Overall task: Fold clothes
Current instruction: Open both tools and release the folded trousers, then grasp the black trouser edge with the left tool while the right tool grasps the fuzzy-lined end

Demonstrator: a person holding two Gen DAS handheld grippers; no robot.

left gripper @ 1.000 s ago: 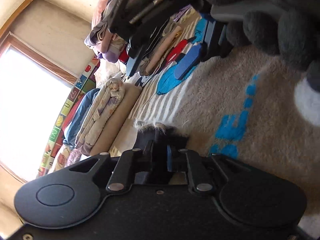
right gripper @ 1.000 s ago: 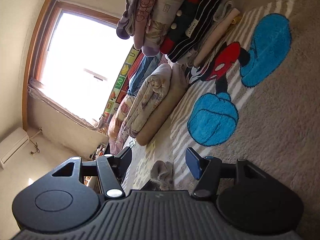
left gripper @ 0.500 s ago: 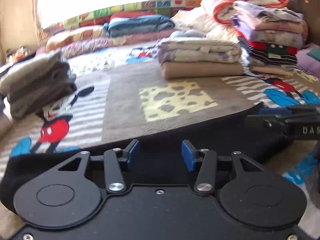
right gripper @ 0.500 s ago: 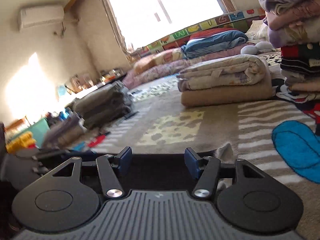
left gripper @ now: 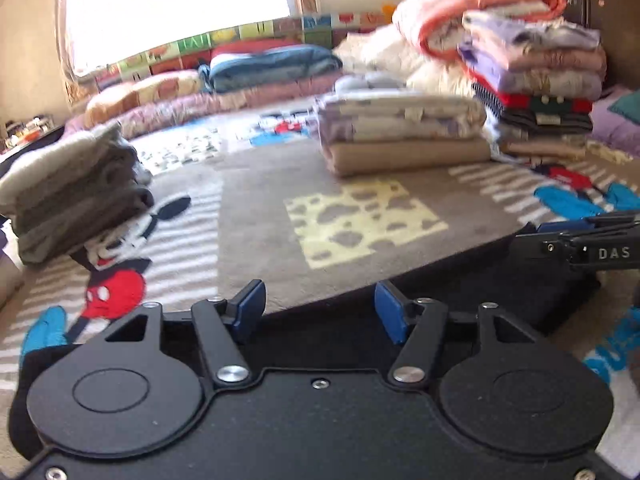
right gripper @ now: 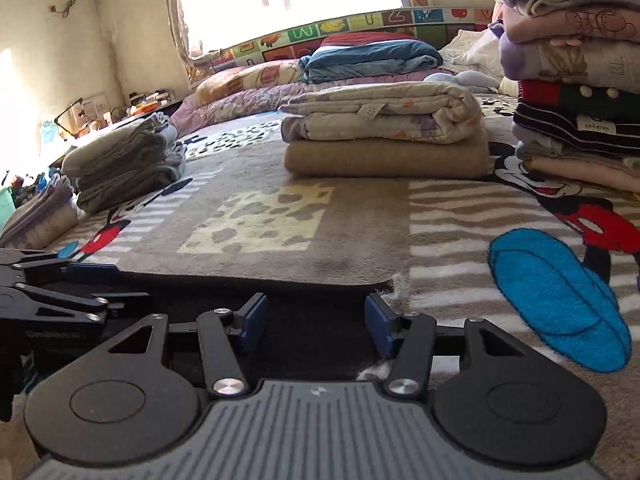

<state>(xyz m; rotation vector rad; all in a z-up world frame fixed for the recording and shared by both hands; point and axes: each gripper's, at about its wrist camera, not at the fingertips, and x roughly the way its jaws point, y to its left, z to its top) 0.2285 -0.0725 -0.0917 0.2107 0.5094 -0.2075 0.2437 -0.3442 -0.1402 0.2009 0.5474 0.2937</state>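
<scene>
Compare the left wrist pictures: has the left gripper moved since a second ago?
Yes. The left gripper rolled upright; the window, formerly at left, now sits at top. Its jaws have just been opening, over the black garment.

The right gripper (right gripper: pixel 316 322) hangs low over a black garment (right gripper: pixel 256 286) spread on the cartoon-print blanket (right gripper: pixel 360 236), blue fingers (right gripper: pixel 252 320) parted, having just been closing. The left gripper (right gripper: pixel 96 286) enters at near left. Folded stacks (right gripper: pixel 386 136) lie far behind.
</scene>
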